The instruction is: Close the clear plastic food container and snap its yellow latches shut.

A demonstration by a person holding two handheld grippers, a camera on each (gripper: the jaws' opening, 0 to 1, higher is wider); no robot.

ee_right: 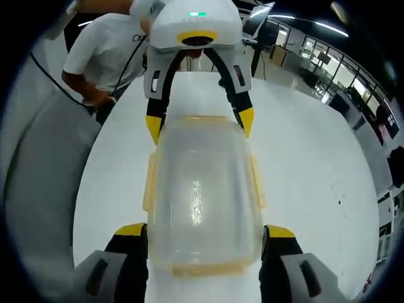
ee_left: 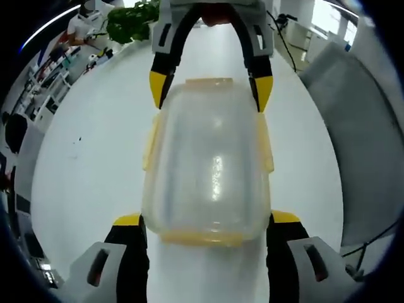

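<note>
Container [ee_left: 208, 170] on white bench [ee_left: 88, 164], lid on, long axis running claw to claw — left claw [ee_left: 207, 221] and right claw [ee_right: 205, 232] face each other, each spread astride one short end, equally near.

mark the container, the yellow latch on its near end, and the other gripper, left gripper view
clear container [ee_left: 208, 170], left gripper view, middle of its lid.
near-end yellow latch [ee_left: 202, 238], left gripper view, centre of the latch strip.
right gripper [ee_left: 211, 95], left gripper view, midway between its yellow fingertips at the container's far end.
</note>
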